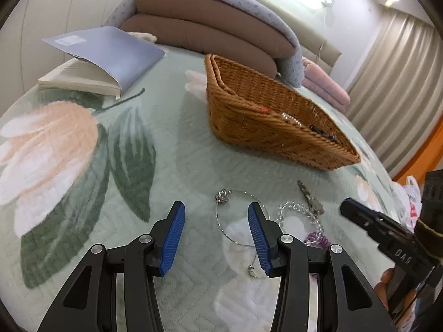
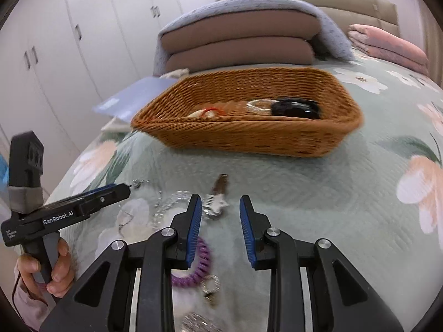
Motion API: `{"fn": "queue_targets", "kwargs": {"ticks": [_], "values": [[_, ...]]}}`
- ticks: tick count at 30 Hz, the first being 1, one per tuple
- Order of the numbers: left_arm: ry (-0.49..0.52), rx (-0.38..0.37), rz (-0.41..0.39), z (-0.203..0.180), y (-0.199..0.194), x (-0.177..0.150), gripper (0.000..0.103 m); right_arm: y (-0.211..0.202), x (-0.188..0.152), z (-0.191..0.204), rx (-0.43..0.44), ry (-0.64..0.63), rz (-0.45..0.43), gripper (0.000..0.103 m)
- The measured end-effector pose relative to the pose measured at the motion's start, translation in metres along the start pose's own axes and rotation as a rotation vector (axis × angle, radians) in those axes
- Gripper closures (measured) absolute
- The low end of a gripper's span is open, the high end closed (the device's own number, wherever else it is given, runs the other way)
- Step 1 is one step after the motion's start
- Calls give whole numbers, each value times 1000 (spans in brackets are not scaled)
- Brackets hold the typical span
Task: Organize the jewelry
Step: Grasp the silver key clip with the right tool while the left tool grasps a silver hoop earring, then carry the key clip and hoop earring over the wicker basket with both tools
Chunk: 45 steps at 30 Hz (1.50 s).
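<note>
The floral bedspread carries a wicker basket, book, folded bedding and loose jewelry

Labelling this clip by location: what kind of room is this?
Most likely a bedroom: the work surface is a bed with a floral quilt, folded bedding against a padded headboard, and wardrobe doors alongside.

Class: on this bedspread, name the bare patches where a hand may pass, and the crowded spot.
Bare: bedspread between book and basket; also right of the basket's near wall. Crowded: hair clip, purple coil and wire necklace by both open grippers.
</note>
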State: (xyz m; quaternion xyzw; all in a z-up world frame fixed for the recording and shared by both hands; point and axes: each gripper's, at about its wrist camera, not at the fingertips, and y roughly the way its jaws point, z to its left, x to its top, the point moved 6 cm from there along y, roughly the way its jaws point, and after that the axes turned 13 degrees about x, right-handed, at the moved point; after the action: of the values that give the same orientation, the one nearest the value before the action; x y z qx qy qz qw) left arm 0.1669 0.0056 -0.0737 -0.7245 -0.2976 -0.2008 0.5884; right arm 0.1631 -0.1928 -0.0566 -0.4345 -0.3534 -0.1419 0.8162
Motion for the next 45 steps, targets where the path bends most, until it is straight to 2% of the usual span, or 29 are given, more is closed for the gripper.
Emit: {"fn": "queue_targets", "kwargs": {"ticks": [7,12,18,25,28,32,34,37,38,39,41,45], "values": [[21,12,-5,-3,-1,-2,54,41,5,4,-137,-45,110,72],[29,15,-6,-5,-2,-2,54,40,-1,-7,-114,4,123,72],[51,26,-11,-10,-2,-4,54,31,-10,-12,-116,-3,123,72],[142,98,-20,-24,3,-7,54,41,-5,-6,-150,-59,143,72],[151,112,-16,-26,6,-3,54,45,-3,-4,-150,-70,146,72],[140,102,6,-26,13,5,64,45,-2,-5,-134,-66,144,73],[154,81,30,-28,17,6,64,45,-2,-6,-120,-55,143,73],[190,89,28,-31,19,4,64,45,-2,-7,-112,-51,140,73],[200,96,23,-33,18,3,67,45,-2,-6,-116,-58,139,73],[212,106,18,-34,18,1,78,45,-2,-6,-120,-65,138,74],[227,92,12,-37,16,-1,93,43,-3,-4,-117,-74,134,77],[260,89,-15,-42,10,-5,93,39,-4,-4,-85,-63,116,78]]}}
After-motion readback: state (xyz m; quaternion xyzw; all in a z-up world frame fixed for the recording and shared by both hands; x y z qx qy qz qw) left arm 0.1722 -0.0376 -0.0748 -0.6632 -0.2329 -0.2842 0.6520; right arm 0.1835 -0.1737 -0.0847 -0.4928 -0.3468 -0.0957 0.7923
